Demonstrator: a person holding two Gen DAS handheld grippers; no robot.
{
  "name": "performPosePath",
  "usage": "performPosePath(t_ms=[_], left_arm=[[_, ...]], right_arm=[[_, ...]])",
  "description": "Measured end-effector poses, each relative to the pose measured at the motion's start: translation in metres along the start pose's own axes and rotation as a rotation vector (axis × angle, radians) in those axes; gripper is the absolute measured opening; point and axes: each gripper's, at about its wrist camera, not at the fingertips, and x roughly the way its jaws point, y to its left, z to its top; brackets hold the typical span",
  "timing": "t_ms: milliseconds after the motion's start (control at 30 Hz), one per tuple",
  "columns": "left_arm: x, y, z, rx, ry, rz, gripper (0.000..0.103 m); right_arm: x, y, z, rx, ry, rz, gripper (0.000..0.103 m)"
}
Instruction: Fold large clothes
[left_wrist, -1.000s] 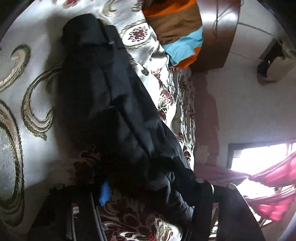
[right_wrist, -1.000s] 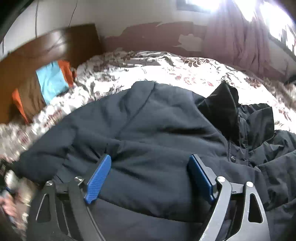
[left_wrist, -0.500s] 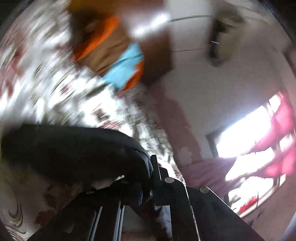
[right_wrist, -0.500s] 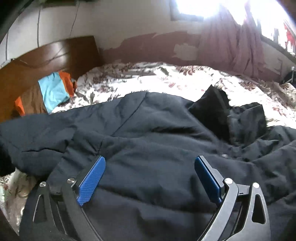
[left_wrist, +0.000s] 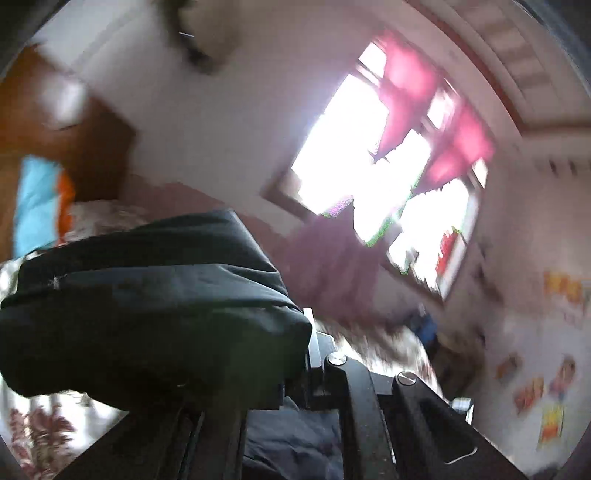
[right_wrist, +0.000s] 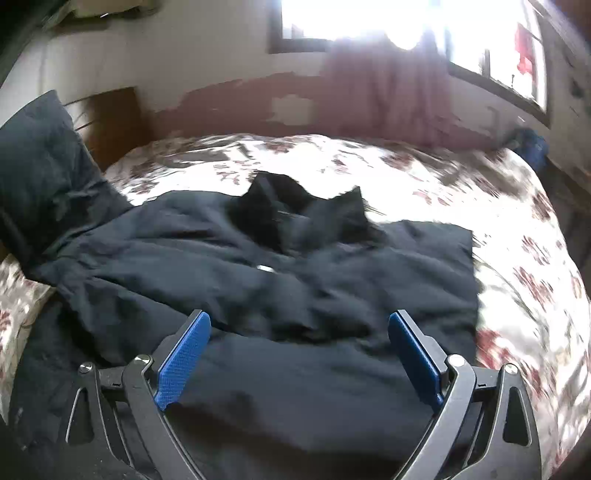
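Observation:
A large dark padded jacket (right_wrist: 258, 266) lies spread on the flowered bedspread (right_wrist: 498, 258), its black fur collar (right_wrist: 295, 218) toward the far wall. My left gripper (left_wrist: 306, 354) is shut on one sleeve (left_wrist: 147, 314) and holds it up off the bed. In the right wrist view that raised sleeve (right_wrist: 40, 177) stands at the far left. My right gripper (right_wrist: 299, 325) hovers over the jacket's body, open, with its blue pads (right_wrist: 184, 350) wide apart and not pressing on the cloth.
A wooden headboard (right_wrist: 110, 118) and a striped orange, blue and brown pillow (left_wrist: 37, 206) are at the bed's left end. A bright window (left_wrist: 369, 147) with pink curtains is in the far wall. Bare bedspread lies right of the jacket.
My left gripper has shut on the sleeve and lifted it high, rolling as it rose. The right gripper has drifted across the jacket toward the collar side, jaws still apart.

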Motion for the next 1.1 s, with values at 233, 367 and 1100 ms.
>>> performPosePath(t_ms=[233,367,1100], left_arm=[[0.080,-0.085,-0.062,0.159,0.302,-0.110,0.007],[0.111,-0.105,-0.106,0.148,0.449,-0.136,0.007],[0.086,-0.182,-0.158,0.670,0.581,-0.239,0.084]], right_arm=[[0.010,-0.071,-0.027,0.135,0.047,-0.054,0.095],[0.022,-0.087,-0.041,0.177,0.079,-0.035,0.095],[0.024,-0.118,-0.062,0.358,0.072,0.104,0.095]])
